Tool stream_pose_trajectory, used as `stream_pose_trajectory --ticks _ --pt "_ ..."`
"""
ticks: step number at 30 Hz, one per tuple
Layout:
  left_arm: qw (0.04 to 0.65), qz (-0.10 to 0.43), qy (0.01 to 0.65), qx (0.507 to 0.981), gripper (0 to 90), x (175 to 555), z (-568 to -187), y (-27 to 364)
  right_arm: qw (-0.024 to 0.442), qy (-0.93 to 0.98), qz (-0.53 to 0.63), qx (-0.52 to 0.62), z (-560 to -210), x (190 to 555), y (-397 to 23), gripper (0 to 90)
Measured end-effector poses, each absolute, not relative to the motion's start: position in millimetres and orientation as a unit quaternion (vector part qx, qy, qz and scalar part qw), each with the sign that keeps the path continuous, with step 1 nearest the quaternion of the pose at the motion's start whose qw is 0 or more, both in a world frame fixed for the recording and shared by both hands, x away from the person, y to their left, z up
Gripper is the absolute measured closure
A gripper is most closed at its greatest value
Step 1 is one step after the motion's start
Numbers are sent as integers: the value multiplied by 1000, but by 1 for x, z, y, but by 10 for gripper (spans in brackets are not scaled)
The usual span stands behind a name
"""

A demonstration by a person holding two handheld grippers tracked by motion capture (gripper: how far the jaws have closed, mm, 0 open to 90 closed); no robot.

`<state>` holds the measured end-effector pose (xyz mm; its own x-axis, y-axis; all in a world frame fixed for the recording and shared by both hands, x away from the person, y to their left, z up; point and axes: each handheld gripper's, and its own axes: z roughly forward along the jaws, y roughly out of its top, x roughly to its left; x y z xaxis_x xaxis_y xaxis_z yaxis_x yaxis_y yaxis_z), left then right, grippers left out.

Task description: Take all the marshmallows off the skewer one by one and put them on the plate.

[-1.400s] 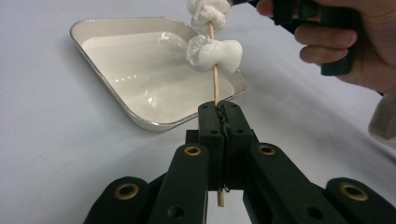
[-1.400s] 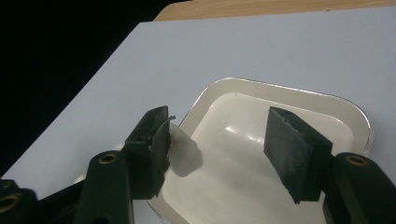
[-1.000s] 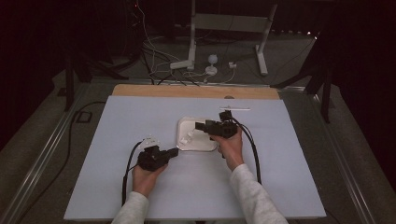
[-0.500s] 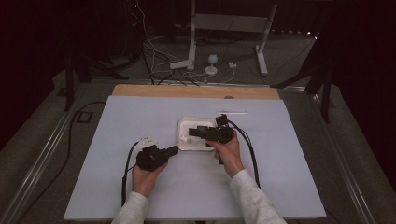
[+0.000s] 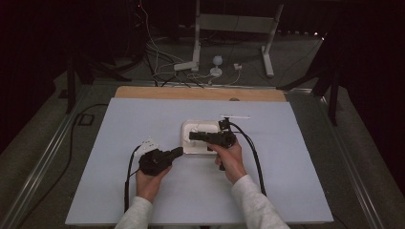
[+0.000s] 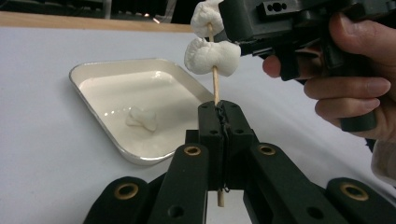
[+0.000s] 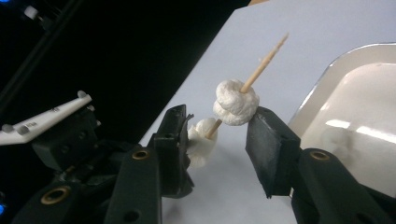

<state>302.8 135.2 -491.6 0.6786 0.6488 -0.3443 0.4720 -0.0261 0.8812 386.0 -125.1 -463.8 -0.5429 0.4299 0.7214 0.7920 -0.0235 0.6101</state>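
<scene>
My left gripper (image 6: 219, 109) is shut on a thin wooden skewer (image 6: 215, 86) that stands upright. Two white marshmallows are threaded on it, a lower one (image 6: 210, 56) and an upper one (image 6: 205, 16). My right gripper (image 7: 219, 116) has come in level from the right and stands open, with the marshmallows (image 7: 236, 102) between its jaws. Its jaws have just been closing, and a gap still shows beside the marshmallows. A white tray (image 6: 93, 70) behind the skewer holds one loose marshmallow (image 6: 142, 119). In the high view the left gripper (image 5: 179, 151) and the right gripper (image 5: 192, 136) meet at the tray's (image 5: 187, 125) near-left corner.
A pale sheet (image 5: 286, 181) covers the table, with a wooden strip (image 5: 200, 93) along its far edge. A small white piece (image 5: 149, 142) lies beside my left hand, and a thin white stick (image 5: 234, 116) lies behind the tray. Cables and a metal stand (image 5: 198, 38) are on the floor beyond.
My right gripper has shifted a little to the left over the tray, toward the left gripper. The left hand has kept still.
</scene>
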Motion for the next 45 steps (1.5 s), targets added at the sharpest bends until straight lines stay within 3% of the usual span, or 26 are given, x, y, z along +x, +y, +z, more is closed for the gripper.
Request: stream_pose_trajectory --ticks 7,15,38,45 --pt "575 72 382 720 898 302 -493 131 182 -665 -567 -450 -463 386 -125 684" --pt "564 71 369 735 900 302 -494 124 161 -671 -575 -439 -456 382 -123 761" --pt "555 108 365 740 900 296 -487 126 134 -659 -591 -446 -442 382 -124 773" --pt "558 111 367 736 900 294 -486 125 129 -675 -589 -425 -443 377 -120 728"
